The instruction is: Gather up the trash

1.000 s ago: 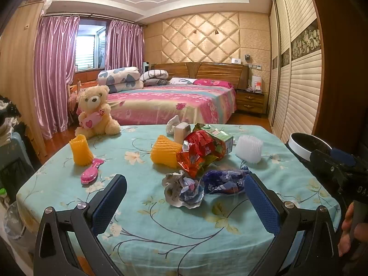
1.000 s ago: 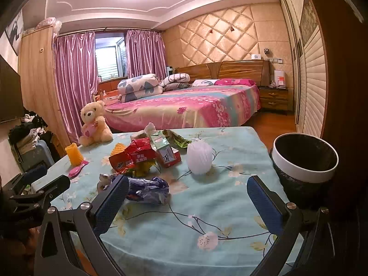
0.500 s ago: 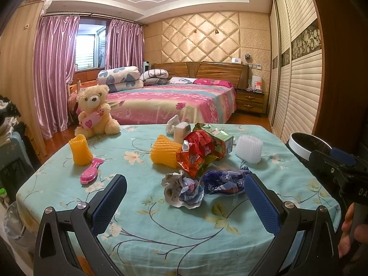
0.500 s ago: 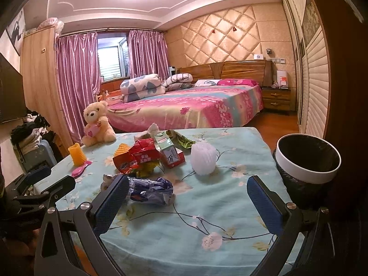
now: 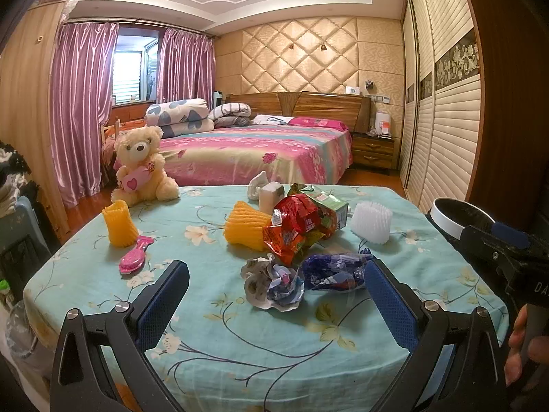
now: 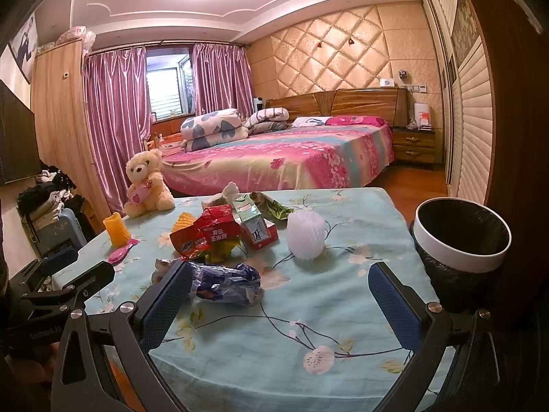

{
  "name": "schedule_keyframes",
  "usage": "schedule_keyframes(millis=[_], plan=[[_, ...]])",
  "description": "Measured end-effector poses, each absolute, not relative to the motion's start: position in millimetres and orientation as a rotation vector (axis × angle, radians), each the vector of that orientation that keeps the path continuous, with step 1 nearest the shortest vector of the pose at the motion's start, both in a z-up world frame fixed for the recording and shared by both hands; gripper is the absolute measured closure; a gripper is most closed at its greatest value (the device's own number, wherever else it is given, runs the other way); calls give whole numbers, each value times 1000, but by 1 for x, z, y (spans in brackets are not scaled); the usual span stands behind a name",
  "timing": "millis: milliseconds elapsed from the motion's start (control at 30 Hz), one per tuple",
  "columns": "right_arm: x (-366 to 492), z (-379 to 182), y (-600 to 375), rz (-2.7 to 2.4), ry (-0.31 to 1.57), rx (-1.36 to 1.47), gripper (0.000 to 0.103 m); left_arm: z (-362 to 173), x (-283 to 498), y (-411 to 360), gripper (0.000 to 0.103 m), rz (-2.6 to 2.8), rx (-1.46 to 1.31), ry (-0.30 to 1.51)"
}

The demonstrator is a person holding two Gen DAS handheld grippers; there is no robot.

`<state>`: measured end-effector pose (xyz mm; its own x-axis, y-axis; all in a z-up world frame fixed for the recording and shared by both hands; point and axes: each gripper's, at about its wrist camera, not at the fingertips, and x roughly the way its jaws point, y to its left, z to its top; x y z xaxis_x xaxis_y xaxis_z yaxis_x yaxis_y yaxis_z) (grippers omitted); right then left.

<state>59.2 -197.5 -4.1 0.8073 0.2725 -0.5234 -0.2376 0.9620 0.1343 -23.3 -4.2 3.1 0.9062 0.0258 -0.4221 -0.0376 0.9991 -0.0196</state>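
Trash lies on the teal flowered table [image 5: 240, 336]: a crumpled paper ball [image 5: 272, 283], a blue wrapper [image 5: 334, 271] [image 6: 224, 283], a red snack bag [image 5: 295, 228] [image 6: 206, 235], a green and red carton [image 6: 255, 225], a white foam net [image 5: 372, 219] [image 6: 305, 235] and an orange foam net [image 5: 245, 228]. A bin with a white rim and black liner [image 6: 461, 243] stands off the table's right edge. My left gripper [image 5: 274, 304] is open and empty, just short of the paper ball. My right gripper [image 6: 279, 304] is open and empty, its left finger beside the blue wrapper.
A teddy bear [image 5: 140, 168], a second orange foam net [image 5: 120, 223] and a pink hairbrush [image 5: 135, 257] sit on the table's left side. A bed [image 5: 254, 154] stands behind the table. A wardrobe wall [image 5: 442, 120] runs along the right.
My right gripper has shifted slightly forward and right over the table, so the bin and wrapper look a little nearer. My left gripper has hardly moved.
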Motion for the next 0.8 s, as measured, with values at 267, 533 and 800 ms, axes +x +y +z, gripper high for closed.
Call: schedule_keyframes(millis=[267, 533, 800], plan=[[60, -5, -197, 274, 571, 63, 0, 3, -23, -4, 1, 30, -27, 437], [61, -9, -195, 281, 584, 73, 0, 1, -22, -3, 1, 28, -28, 439], [66, -14, -194, 300, 616, 87, 0, -5, -16, 6, 1, 33, -39, 454]])
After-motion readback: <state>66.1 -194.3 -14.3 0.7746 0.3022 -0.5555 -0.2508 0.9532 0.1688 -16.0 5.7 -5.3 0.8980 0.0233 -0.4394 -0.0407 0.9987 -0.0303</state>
